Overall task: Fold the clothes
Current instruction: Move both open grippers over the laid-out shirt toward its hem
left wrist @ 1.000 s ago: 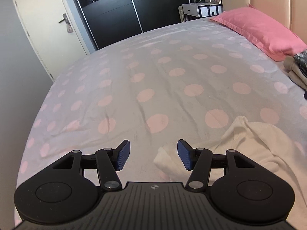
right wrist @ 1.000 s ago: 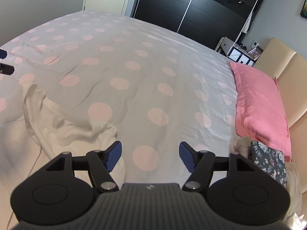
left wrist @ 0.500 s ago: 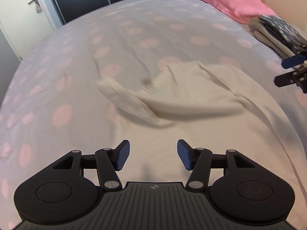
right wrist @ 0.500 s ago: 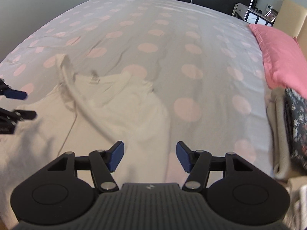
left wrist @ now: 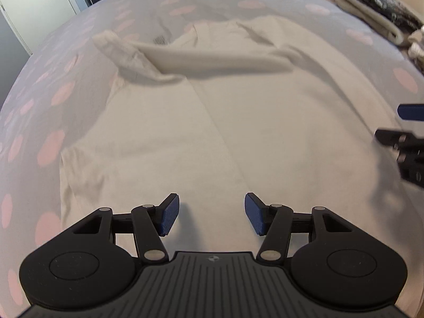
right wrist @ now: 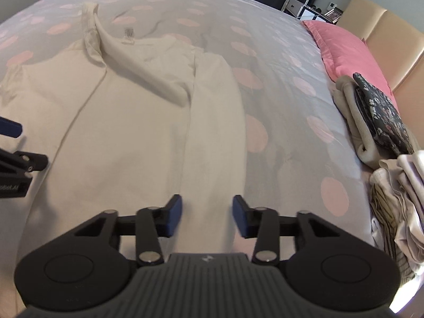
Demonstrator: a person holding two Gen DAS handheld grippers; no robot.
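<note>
Garment: cream T-shirt point(right wrist: 137, 122), spread on the polka-dot bedsheet point(right wrist: 278, 84), neck end far from both cameras, hem end near them.
Lay: mostly flat; upper part turned over on itself, one sleeve point(right wrist: 92, 34) twisted up past the collar, care label point(right wrist: 128, 33) showing; a long crease down the body.
Right side panel: a strip point(right wrist: 217, 132) along the right edge, set off by a lengthwise line, maybe a side fold, maybe only a seam; cannot tell.
Left gripper point(left wrist: 209, 216): blue pads spread wide, nothing between them, low over the shirt's near end.
Right gripper point(right wrist: 207, 216): pads apart, holding nothing, over the near end of the right strip.
Handling: thin, light, limp knit by the look of it; likely to drape and sag when lifted, to drag on the sheet and to wrinkle if pulled from one point only.
Grip points: best judged at edges or corners, hem corners and shoulder seams, pinching both layers together; two grips at once to keep an edge straight.
Risk: catching the bedsheet along with the fabric; bunched sleeve apt to stay trapped unless smoothed.
Nearby: folded clothes point(right wrist: 371, 122) by the pink pillow point(right wrist: 349, 50), a looser pile point(right wrist: 397, 193) at right.
Stage: fits either a shirt being laid out or one partly folded.
</note>
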